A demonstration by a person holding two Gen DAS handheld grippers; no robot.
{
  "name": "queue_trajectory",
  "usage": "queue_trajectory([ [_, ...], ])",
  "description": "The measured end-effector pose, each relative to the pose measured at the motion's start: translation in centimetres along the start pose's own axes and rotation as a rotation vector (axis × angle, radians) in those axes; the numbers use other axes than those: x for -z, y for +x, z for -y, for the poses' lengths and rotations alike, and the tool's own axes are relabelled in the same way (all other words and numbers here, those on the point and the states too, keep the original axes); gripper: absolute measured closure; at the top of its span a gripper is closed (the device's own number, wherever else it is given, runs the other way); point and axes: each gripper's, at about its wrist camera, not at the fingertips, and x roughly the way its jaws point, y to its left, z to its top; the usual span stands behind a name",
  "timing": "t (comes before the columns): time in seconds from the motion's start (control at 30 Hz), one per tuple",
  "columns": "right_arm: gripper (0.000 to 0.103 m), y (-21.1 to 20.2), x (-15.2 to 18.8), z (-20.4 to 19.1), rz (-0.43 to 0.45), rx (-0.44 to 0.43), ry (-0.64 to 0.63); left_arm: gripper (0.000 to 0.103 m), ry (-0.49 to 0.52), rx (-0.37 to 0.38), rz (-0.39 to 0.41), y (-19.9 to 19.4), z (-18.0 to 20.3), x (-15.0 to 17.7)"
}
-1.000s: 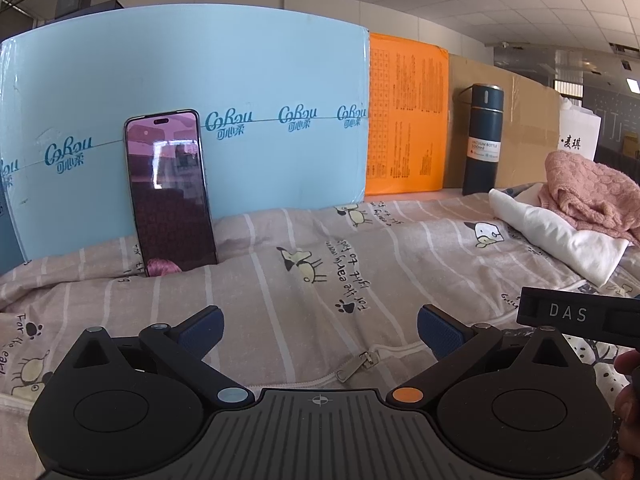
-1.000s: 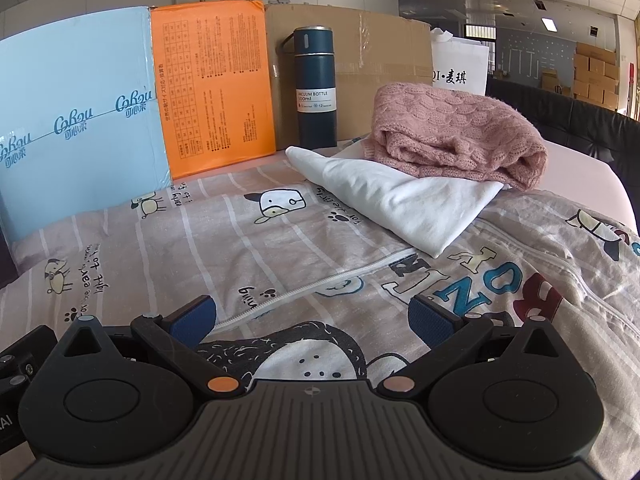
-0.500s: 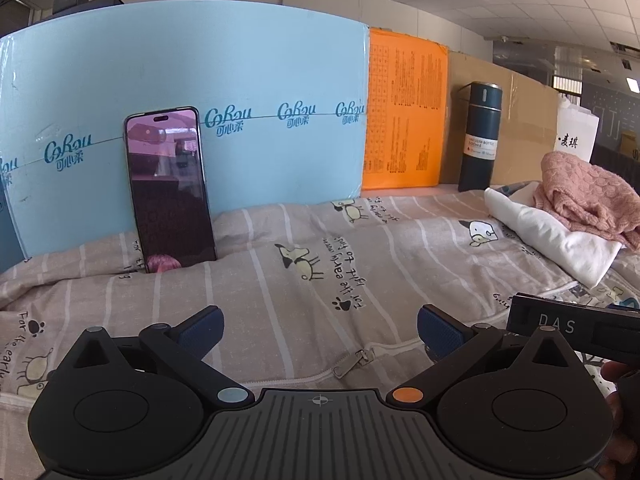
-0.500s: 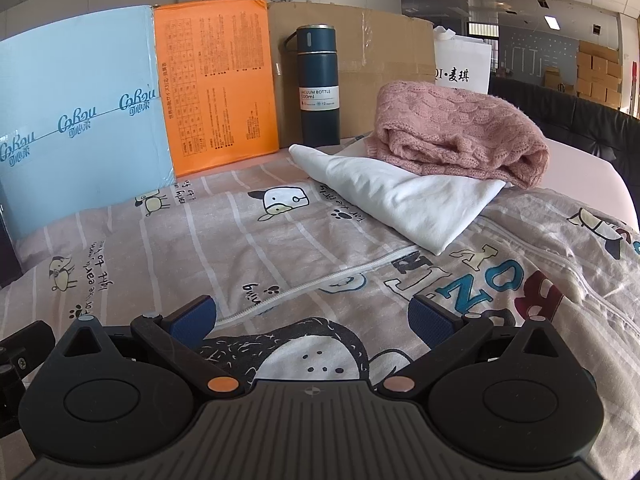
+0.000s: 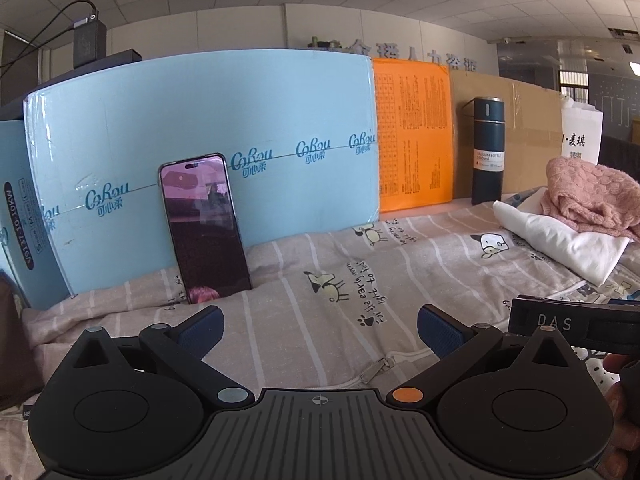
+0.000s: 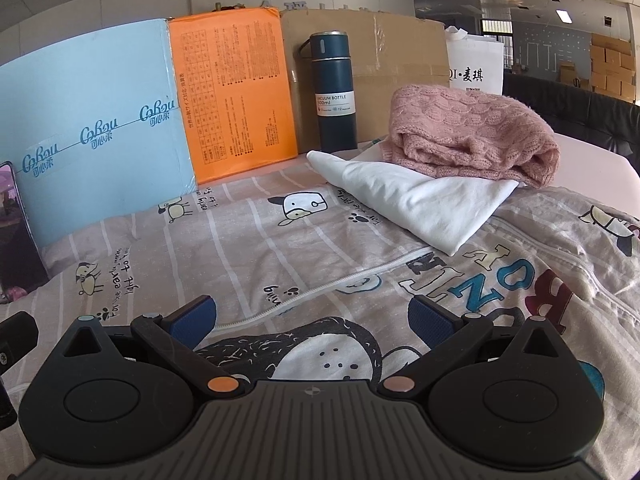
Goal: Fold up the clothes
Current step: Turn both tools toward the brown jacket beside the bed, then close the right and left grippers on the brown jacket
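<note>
A beige striped garment with cartoon animal prints and a white zipper (image 5: 320, 280) (image 6: 280, 256) lies spread flat on the surface. My left gripper (image 5: 320, 330) is open and empty just above it, near the zipper pull (image 5: 378, 368). My right gripper (image 6: 312, 320) is open and empty above the dark cartoon print (image 6: 320, 352). A folded white cloth (image 6: 408, 196) with a folded pink knitted sweater (image 6: 468, 132) on top lies at the back right, also in the left wrist view (image 5: 560, 240). The right gripper's body shows at the right edge of the left wrist view (image 5: 576, 322).
A phone (image 5: 204, 232) leans on a light blue box (image 5: 200, 152) at the back. Beside it stand an orange box (image 6: 236, 92), a cardboard sheet (image 6: 392, 48), a dark blue vacuum bottle (image 6: 334, 92) and a white bag (image 6: 476, 68).
Both grippers have tilted up and drawn back slightly; the scene sits lower in both views. Both stay open and empty.
</note>
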Motion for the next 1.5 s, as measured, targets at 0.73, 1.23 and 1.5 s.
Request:
queue_trajectory([
  [0.73, 0.0, -0.4, 0.5, -0.6, 0.001, -0.116, -0.041, 0.0, 0.01, -0.108, -0.053, -2.7, 0.0, 1.4],
  [1.23, 0.0, -1.0, 0.3, 0.2, 0.125, -0.241, 0.03, 0.0, -0.049, -0.14, -0.064, -3.2, -2.6, 1.8],
  [1.5, 0.0, -2.9, 0.8, 0.3, 0.146, -0.538, 0.012, 0.0, -0.117, -0.139, -0.003, -6.1, -5.3, 2.0],
])
